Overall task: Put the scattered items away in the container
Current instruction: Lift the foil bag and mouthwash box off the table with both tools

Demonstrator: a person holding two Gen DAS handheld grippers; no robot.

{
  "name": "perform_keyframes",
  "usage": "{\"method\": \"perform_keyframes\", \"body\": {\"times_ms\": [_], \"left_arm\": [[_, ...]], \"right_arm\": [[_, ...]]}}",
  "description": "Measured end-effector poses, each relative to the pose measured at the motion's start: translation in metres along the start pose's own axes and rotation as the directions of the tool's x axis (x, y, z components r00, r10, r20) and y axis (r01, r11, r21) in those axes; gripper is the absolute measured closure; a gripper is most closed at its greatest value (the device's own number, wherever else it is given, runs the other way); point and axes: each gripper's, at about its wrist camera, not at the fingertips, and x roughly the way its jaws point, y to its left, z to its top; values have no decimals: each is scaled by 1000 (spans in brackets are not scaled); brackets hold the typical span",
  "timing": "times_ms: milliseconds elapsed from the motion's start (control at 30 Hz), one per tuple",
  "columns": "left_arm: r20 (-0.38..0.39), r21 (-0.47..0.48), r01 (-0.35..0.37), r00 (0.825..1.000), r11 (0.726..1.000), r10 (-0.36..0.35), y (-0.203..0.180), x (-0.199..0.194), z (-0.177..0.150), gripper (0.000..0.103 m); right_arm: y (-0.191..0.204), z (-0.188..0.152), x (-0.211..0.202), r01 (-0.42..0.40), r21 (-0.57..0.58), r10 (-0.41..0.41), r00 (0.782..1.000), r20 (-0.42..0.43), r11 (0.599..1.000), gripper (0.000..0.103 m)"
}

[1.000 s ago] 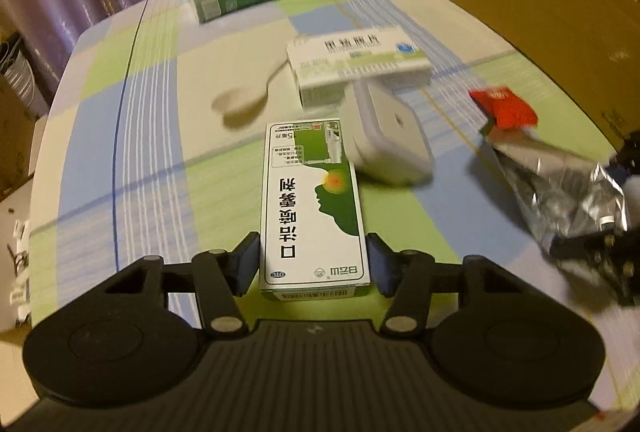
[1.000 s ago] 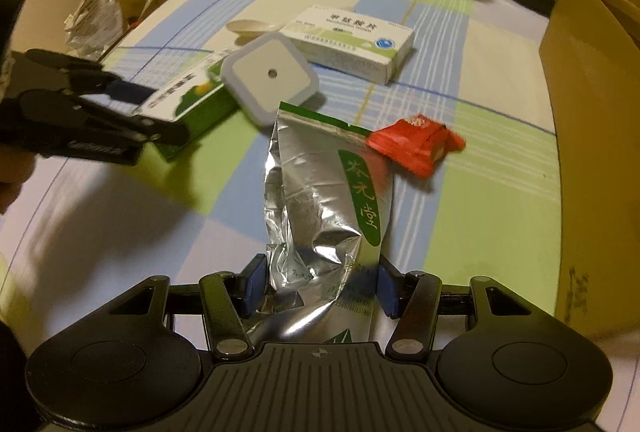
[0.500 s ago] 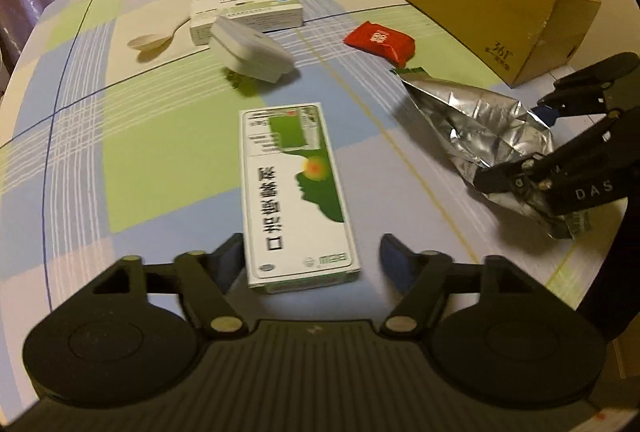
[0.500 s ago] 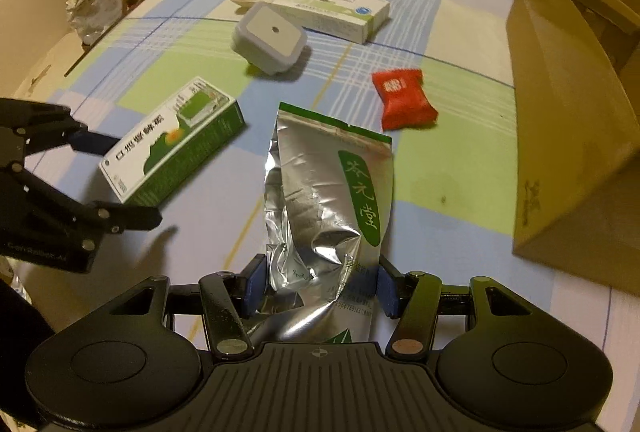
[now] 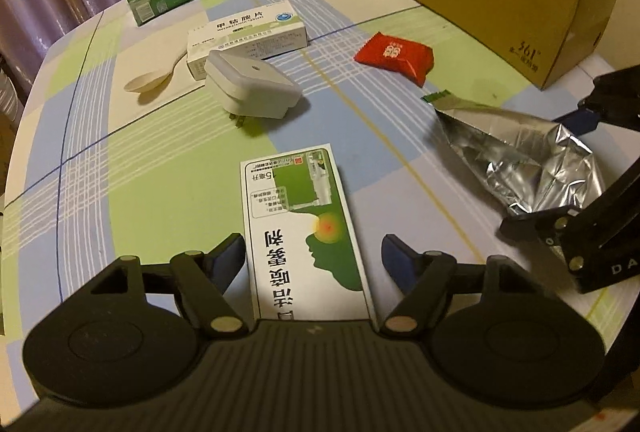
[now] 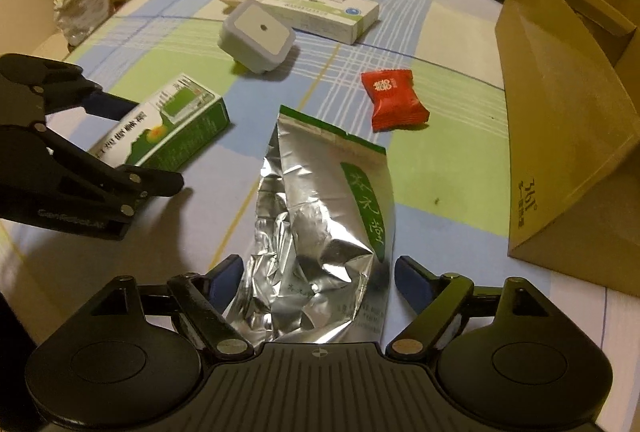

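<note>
Both grippers had opened since half a second earlier, the right one most clearly: its pads no longer pinched the foil pouch (image 6: 316, 232). Left gripper (image 5: 313, 256) sat wide, pads astride the near end of the green-and-white medicine box (image 5: 306, 232), left pad just beside it, right pad with a gap. Box lay flat on the surface (image 5: 160, 159); looked light, stiff cardboard, best taken across its narrow width. Right gripper (image 6: 319, 274) also wide, astride the pouch's crumpled near end; pouch looked light, soft, slippery foil, likely to crush, better pinched at the bunched end. Further out: white plug adapter (image 5: 250, 85) resting on its prongs, smooth hard shell; red candy packet (image 6: 394, 99), small and crinkly; white pill box (image 5: 248, 31); spoon (image 5: 154, 79). Cardboard container (image 6: 560, 119) stood at right, apparently still to be filled.
</note>
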Motion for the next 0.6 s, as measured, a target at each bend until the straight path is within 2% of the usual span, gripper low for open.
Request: {"method": "perform_keyframes", "body": {"times_ms": [200,233,333,467,600], "left_arm": [[-9,-29,15,1000,999,-15,6,5,1,41],[-9,-35,19,1000,999,-19,7,5,2,45],[-11,-54,23,1000,998,-24,11,5,4,51],[-16,-56,24,1000,998,-25,11,4,3,51],[-12,-47,29,999,998,-30,8,-2,2,52]], "right_arm": [[-4,2,7,12,57,-10,1000,-26,998,23],[-4,2,6,13,61,-11,1000,-25,998,24],[-2,1,3,20,63,-19,1000,-14,998,34],[1,-1,-2,29,68,-30,1000,2,997,47],[-1,-3,-9,26,76,-28,999,25,997,54]]}}
